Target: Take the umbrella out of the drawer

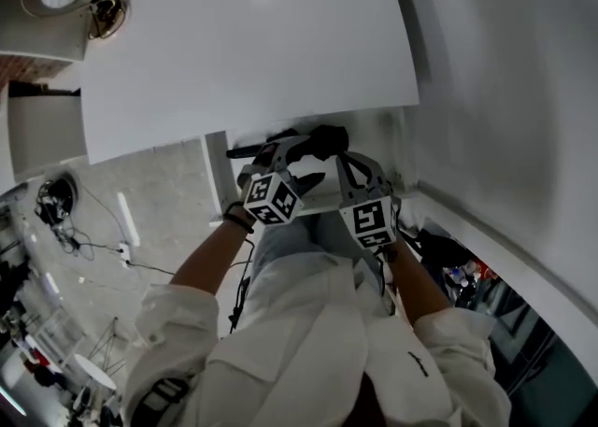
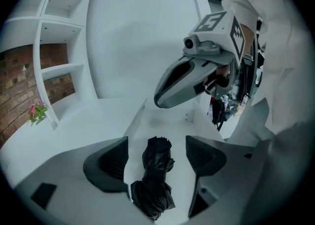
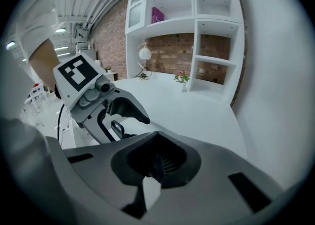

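Left claw [image 2: 156, 159] spread wide, black umbrella [image 2: 157, 182] lying btwn its jaws in white drawer [image 2: 170, 120], right claw [image 3: 152, 167] closed, empty.

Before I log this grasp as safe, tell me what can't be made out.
- Head view: inside of the drawer, covered by the left gripper, the right gripper and the table edge.
- Left gripper view: near end of the umbrella, hidden under that gripper's body.
- Right gripper view: umbrella and drawer, out of frame.
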The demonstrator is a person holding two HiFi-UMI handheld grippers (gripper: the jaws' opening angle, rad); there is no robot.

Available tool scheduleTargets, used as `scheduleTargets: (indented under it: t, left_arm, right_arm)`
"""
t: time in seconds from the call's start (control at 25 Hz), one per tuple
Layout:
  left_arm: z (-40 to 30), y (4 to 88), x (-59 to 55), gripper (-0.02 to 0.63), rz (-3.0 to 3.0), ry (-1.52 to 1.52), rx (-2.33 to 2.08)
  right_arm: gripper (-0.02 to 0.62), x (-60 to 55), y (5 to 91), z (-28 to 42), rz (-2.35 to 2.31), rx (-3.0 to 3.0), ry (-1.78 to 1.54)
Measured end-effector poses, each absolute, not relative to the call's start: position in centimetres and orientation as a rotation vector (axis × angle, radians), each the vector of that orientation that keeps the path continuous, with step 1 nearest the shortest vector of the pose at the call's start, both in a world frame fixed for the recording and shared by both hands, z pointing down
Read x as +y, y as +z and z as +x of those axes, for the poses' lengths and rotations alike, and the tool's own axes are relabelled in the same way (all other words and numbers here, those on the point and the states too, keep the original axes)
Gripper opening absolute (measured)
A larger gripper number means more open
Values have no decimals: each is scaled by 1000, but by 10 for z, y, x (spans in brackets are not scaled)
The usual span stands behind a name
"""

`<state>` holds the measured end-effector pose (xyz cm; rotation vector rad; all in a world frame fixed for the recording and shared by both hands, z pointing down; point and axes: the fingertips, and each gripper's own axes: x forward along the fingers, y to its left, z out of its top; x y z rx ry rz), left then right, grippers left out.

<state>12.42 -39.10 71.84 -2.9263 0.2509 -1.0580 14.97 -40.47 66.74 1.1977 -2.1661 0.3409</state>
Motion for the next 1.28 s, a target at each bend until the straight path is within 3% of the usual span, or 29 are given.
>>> scheduleTargets:
  t: [0.76, 1.28]
  left_arm:
    - [129, 849, -398, 374, -2725, -1432, 37]
    - [131, 890, -404, 373, -2609, -1617, -124]
  right_arm:
    - [17, -405, 767, 148, 1000, -2165, 482]
    - [17, -401, 779, 144, 1016, -2172, 465]
